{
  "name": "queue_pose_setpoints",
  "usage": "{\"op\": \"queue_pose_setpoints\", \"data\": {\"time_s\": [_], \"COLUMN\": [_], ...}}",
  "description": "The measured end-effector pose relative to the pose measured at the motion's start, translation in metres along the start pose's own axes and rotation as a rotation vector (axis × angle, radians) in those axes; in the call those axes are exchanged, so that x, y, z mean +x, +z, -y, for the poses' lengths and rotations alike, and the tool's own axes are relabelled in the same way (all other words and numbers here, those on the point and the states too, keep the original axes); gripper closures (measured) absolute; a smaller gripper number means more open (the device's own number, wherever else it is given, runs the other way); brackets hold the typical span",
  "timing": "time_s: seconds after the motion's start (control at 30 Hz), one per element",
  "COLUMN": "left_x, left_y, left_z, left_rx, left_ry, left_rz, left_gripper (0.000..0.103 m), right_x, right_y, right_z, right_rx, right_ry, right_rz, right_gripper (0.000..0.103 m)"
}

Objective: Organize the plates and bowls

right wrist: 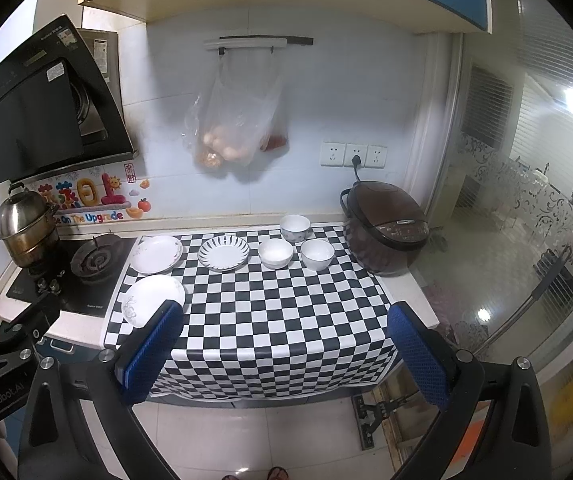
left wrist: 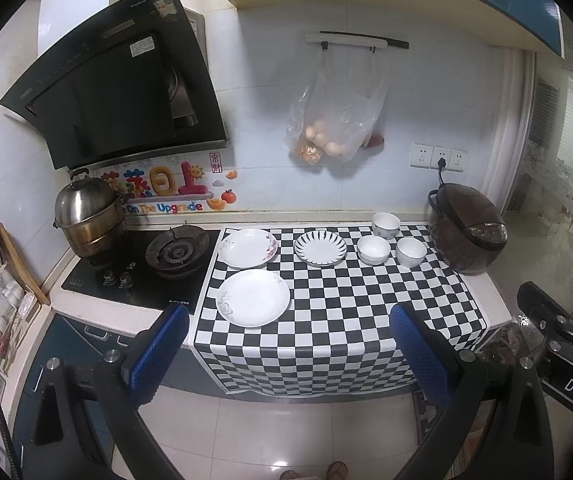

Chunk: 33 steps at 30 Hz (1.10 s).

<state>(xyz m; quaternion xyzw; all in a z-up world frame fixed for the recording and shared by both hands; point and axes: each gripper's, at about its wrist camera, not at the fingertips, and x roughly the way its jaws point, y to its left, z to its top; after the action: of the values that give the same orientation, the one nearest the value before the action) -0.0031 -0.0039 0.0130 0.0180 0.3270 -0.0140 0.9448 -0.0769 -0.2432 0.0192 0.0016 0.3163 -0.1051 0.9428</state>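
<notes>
Three plates lie on the checkered cloth (left wrist: pixel 338 312): a near white plate (left wrist: pixel 253 297), a flowered plate (left wrist: pixel 247 247) behind it, and a black-striped plate (left wrist: pixel 320 247). Right of them stand three white bowls: one at the back (left wrist: pixel 386 225), one in the middle (left wrist: pixel 373 250), one on the right (left wrist: pixel 411 251). The right wrist view shows the same striped plate (right wrist: pixel 223 253) and bowls (right wrist: pixel 274 253). My left gripper (left wrist: pixel 290 320) and right gripper (right wrist: pixel 284 318) both hang open in front of the counter, holding nothing, well short of the dishes.
A brown rice cooker (left wrist: pixel 468 228) stands at the cloth's right end. A gas hob (left wrist: pixel 174 254) and a steel steamer pot (left wrist: pixel 86 216) sit to the left under the range hood (left wrist: pixel 118 84). A plastic bag (left wrist: pixel 334 120) hangs on the wall.
</notes>
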Motion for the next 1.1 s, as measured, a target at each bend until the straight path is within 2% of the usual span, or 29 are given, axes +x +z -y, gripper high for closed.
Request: {"op": "queue_pose_setpoints", "data": {"time_s": [0.33,1.1], "left_x": [-0.001,0.000], "left_y": [0.004,0.000], "left_z": [0.003,-0.006], "left_rx": [-0.001,-0.009], "left_ry": [0.007,0.011], "left_rz": [0.011,0.022], "left_gripper": [0.000,0.000], "right_x": [-0.002,-0.001], "right_y": [0.009,0.004], "right_z": [0.000,0.001], "right_rx": [-0.001,-0.007], "right_ry": [-0.001,-0.001], "right_rz": [0.003,0.006], "right_gripper": [0.000,0.000]}}
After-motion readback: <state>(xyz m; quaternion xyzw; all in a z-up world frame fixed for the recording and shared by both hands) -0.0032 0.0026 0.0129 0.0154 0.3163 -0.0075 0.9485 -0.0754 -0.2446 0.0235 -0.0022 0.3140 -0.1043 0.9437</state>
